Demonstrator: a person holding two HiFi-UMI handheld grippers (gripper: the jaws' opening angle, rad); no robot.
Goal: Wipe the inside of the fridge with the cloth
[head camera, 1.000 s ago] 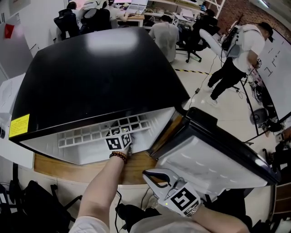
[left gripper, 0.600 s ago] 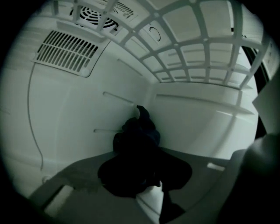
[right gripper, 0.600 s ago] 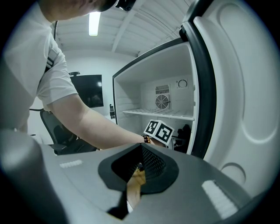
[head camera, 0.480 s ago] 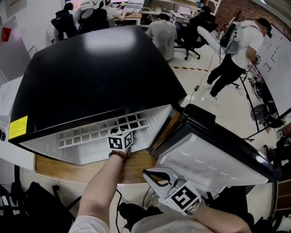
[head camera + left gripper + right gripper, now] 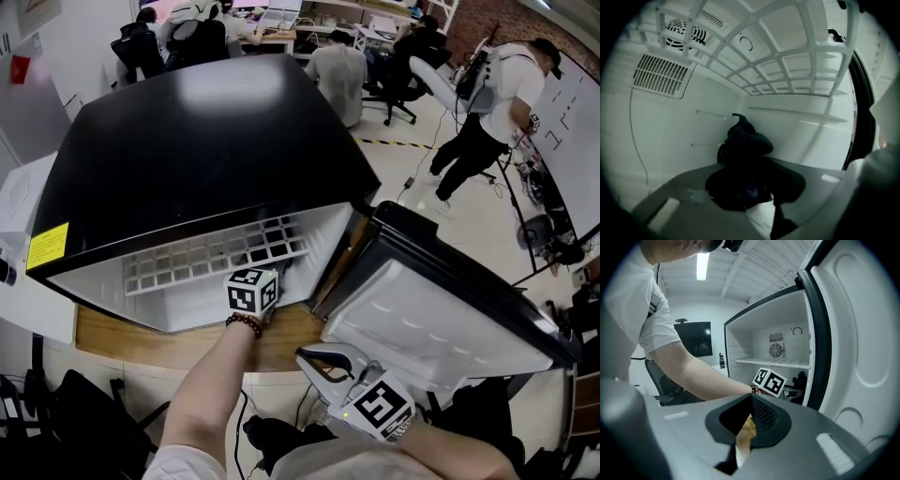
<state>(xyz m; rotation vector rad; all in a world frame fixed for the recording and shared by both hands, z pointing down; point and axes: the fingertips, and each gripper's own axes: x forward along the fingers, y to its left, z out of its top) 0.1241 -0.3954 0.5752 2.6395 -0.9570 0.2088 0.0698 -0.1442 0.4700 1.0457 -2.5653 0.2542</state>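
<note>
The small fridge (image 5: 187, 141) has a black top, and its door (image 5: 441, 309) stands open to the right. My left gripper (image 5: 750, 190) reaches inside below the white grid shelf (image 5: 787, 61). It is shut on a bunched dark cloth (image 5: 743, 150) that pokes up in front of the white back wall. From above, only its marker cube (image 5: 251, 291) and the forearm show at the fridge mouth. My right gripper (image 5: 309, 358) hangs outside, below the door, shut and holding nothing. From the right gripper view, the cloth (image 5: 800, 380) shows dark beside the left gripper's cube (image 5: 769, 380).
A round fan grille (image 5: 684, 33) and a slotted vent (image 5: 661, 75) sit on the fridge's back wall. The fridge rests on a wooden board (image 5: 281, 342). Dark bags (image 5: 66, 422) lie on the floor at left. People and office chairs (image 5: 403, 75) are beyond the fridge.
My left gripper has shifted slightly at the fridge mouth and rolled a little, its cube showing a different face, with the cloth still in it. The right gripper has stayed put.
</note>
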